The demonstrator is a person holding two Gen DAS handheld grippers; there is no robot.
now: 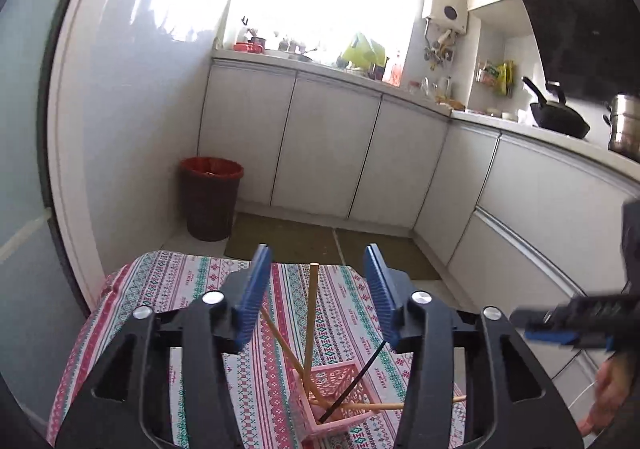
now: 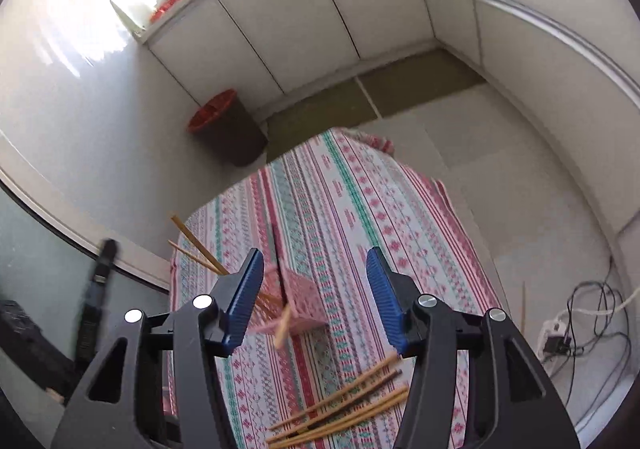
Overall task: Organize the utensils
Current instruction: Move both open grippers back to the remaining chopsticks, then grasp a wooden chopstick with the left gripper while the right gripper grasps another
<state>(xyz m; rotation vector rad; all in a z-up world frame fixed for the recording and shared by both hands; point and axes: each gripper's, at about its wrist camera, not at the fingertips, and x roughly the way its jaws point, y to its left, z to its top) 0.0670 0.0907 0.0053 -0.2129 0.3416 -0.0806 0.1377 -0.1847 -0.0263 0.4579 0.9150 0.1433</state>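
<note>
My left gripper (image 1: pixel 316 289) is partly open and holds nothing. A tan chopstick (image 1: pixel 310 325) stands up between its blue fingers (image 1: pixel 252 297), but they do not touch it. The stick sits in the pink basket (image 1: pixel 340 397) on the striped cloth (image 1: pixel 180 289), near me, with a black stick (image 1: pixel 356 385) and other tan ones leaning out.

My right gripper (image 2: pixel 316 293) is partly open too, with nothing in it. A blurred tan stick (image 2: pixel 283 325) is at the basket's near edge. More chopsticks (image 2: pixel 344 405) lie loose on the cloth, near me and to the right.

A red bin (image 1: pixel 210 197) stands far off on the floor.
</note>
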